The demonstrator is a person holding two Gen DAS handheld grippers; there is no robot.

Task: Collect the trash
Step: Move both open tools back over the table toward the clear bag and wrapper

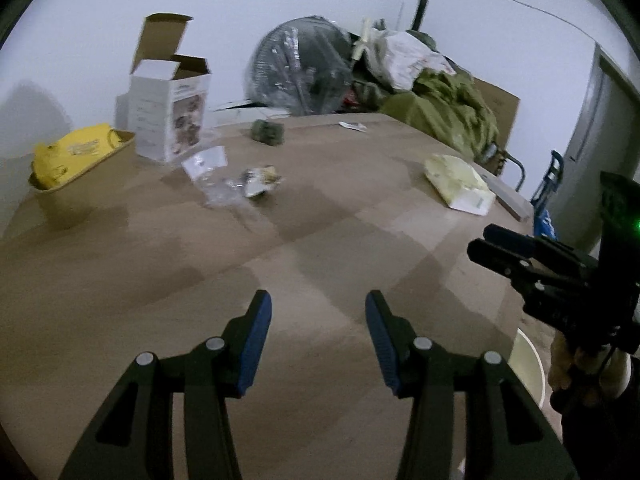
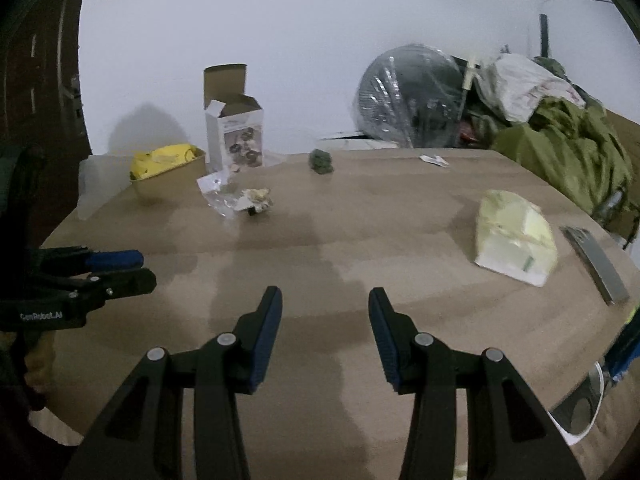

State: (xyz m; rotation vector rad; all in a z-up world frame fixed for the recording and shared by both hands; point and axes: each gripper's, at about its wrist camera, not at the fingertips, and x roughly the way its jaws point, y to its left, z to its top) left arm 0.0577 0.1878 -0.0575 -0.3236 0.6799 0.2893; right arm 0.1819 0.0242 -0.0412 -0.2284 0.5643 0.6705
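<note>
A: Two grippers, nothing held. Left gripper fingers spread apart; right gripper likewise released, both low in frame over bare worktop.

B: Trash location?

A: Crumpled wrapper with clear plastic, upper left of centre, well ahead of both. Pale packet lies right of centre, long axis running away from the fingers; right gripper looks nearer it.

B: Bin?

A: Brown tub, far left.

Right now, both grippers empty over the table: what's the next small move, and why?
Probably ease the left gripper forward toward the crumpled wrapper. Both it and the right gripper are open and hold nothing, and the wrapper lies loose on the table roughly ahead, beside clear plastic.
</note>
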